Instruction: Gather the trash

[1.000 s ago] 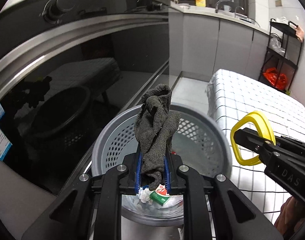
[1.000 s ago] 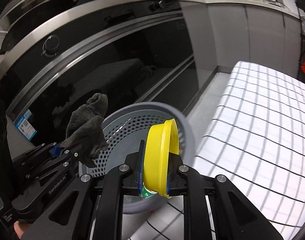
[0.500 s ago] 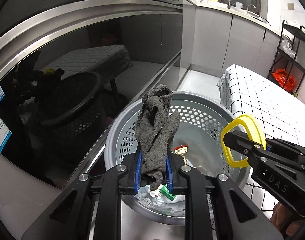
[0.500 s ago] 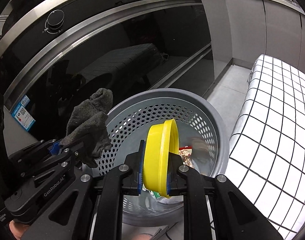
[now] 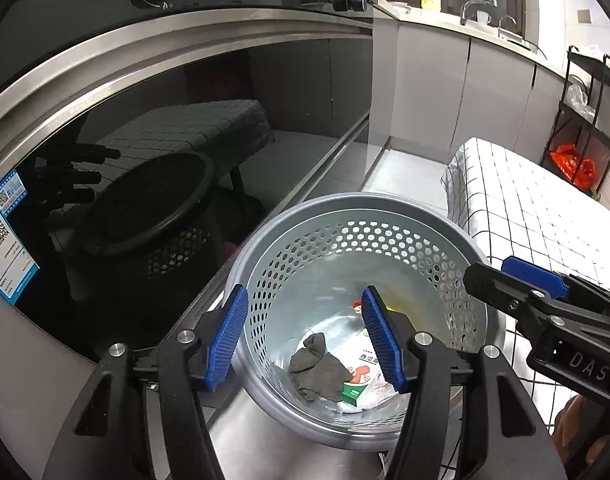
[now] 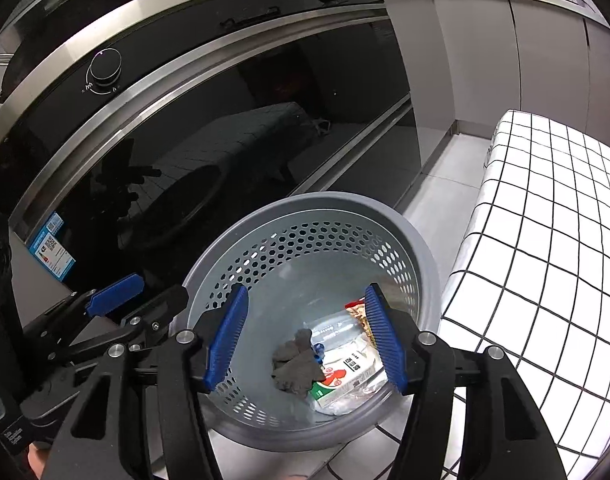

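My left gripper [image 5: 305,336]: wide apart, holding nothing, over the bin [image 5: 385,204].
Gray rag [image 5: 319,368]: at the bin's bottom, on the wrappers [image 6: 345,376].
My right gripper [image 6: 305,336]: wide apart, empty, over the bin.
Table [image 6: 545,240]: right of the bin.

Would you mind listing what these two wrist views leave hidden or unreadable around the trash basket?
- Left wrist view: the left gripper's right finger covers part of the wrappers in the grey basket.
- Right wrist view: the grey rag hides whatever lies under it.
- Both views: the print on the wrappers is too small to read.
- Right wrist view: the basket's underside is hidden by the right gripper.
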A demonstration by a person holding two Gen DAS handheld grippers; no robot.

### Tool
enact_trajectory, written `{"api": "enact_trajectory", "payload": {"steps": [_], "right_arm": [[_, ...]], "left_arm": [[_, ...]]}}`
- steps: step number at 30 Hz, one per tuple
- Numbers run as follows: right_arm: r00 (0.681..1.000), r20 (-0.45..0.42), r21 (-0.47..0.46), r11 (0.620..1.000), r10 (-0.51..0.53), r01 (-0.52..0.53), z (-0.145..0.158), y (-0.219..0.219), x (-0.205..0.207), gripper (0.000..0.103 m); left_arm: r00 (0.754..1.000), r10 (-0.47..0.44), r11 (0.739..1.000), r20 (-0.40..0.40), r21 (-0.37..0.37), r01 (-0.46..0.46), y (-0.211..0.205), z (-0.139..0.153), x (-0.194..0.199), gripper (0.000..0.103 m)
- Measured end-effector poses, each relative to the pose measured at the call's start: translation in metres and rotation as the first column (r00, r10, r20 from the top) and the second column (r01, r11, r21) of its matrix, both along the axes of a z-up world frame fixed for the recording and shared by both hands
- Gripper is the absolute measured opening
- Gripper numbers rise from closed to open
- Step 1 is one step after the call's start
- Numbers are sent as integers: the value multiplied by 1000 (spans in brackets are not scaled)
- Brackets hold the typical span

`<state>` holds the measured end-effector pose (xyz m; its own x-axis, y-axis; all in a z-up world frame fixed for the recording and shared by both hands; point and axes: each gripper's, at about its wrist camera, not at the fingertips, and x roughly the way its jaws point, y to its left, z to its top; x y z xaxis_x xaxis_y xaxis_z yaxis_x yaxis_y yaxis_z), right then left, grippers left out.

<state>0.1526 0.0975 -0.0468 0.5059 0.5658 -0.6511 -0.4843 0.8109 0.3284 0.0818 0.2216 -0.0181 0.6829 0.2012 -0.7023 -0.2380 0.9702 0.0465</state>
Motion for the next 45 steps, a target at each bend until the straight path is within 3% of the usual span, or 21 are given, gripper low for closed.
{"api": "enact_trajectory", "payload": {"steps": [13,15,26,45], "right_arm": [[999,18,-29,999,-32,32,1,-3,-9,58],[999,22,-38,998,-39,40,1,-3,-9,58],[996,41,-53,996,-73,75,3,-6,-12,64],[992,51,-56,991,-117,120,4,-6,-13,74]], "left_arm": [[999,22,1000,23,-6,-22,5,2,-1,72],[999,29,1000,29,-4,-28,5,3,-2,79],[997,55,998,58,2,-56,9,6,-7,91],[996,66,997,61,22,-68,8,8,-8,96]]}}
